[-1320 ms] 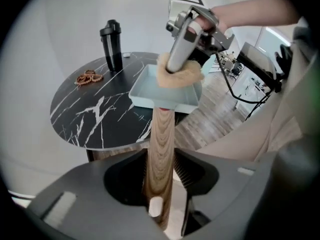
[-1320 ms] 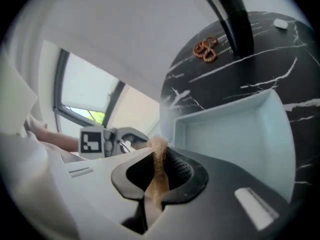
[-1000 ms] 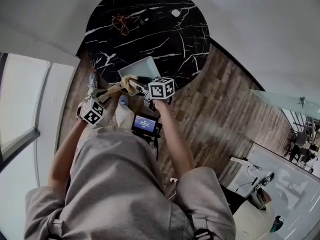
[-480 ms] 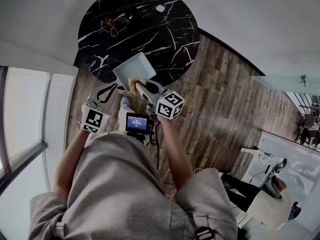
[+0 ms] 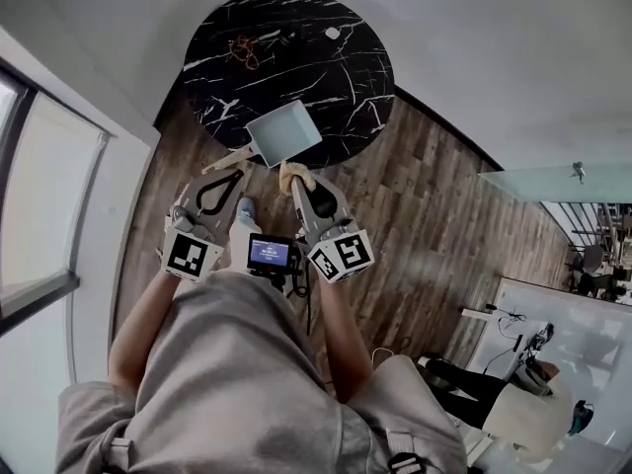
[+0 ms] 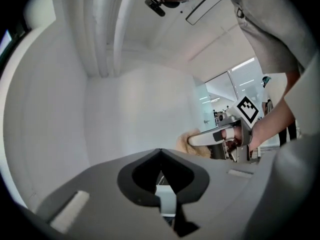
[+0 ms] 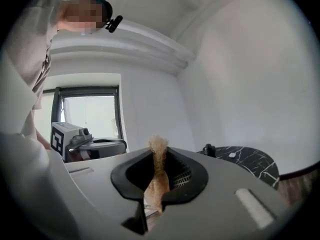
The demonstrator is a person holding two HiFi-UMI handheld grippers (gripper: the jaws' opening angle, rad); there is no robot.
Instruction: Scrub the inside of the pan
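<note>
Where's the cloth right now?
Head view: the tan cloth is pinched in the jaws of the right gripper, just below the pan at the table edge.

On the far part of the desk (image 5: 355,77), seen from the head view, two small things are lying: a reddish-brown tangle (image 5: 243,51) and a pale speck (image 5: 333,33), both too small to name. Just off the desk's near edge the right tool (image 5: 294,184) is pinching a tan cloth (image 5: 296,173), and its jaws are covering much of that cloth. Further from the desk, the person's body (image 5: 237,363) is hiding a wide stretch of floor (image 5: 415,215), and the print on a small screen (image 5: 269,254) is showing too small to read. In the right gripper view the tool's own body is cutting off the desk's near side, and a dark lump (image 7: 209,149) at the desk's left edge is showing too small to name.
</note>
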